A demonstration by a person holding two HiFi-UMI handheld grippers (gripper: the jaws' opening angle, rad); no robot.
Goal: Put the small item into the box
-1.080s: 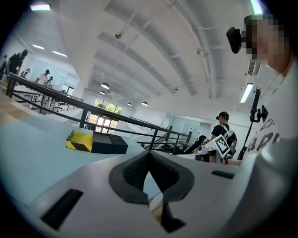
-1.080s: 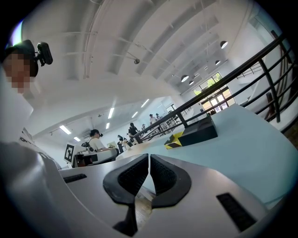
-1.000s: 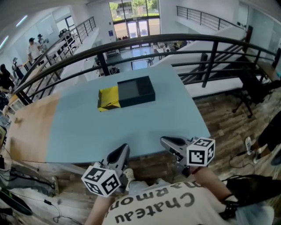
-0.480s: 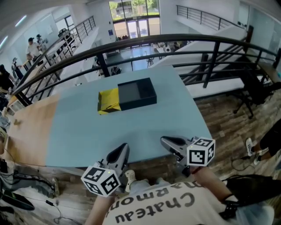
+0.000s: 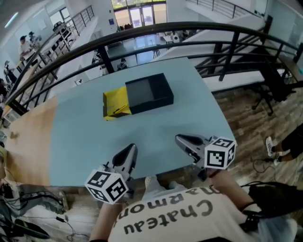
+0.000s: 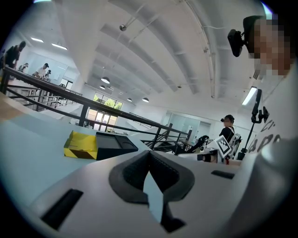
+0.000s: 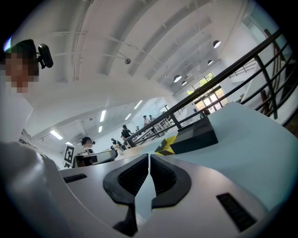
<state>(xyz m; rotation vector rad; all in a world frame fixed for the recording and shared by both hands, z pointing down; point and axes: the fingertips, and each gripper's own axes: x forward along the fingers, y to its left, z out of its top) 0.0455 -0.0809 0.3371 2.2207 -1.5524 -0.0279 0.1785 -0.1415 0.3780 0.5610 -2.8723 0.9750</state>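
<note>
Yellow item (image 5: 116, 104) against box (image 5: 149, 93), well apart from closed fingers (image 5: 124, 159)

**Bright and airy**

We look down on a pale blue table (image 5: 94, 137) with a wood-coloured left end. Black railings (image 5: 156, 30) curve beyond it, plank floor (image 5: 246, 118) lies at right, and glazed doors (image 5: 137, 14) stand far off.

Grey left hand-held gripper (image 5: 129, 149) and right hand-held gripper (image 5: 181, 140), black pads (image 6: 132, 174), black-and-white marker cubes (image 5: 107, 185), pale lettered T-shirt (image 5: 180, 222)

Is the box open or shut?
Open: the head view looks down into the box, no lid on it. The yellow item sits outside.
</note>
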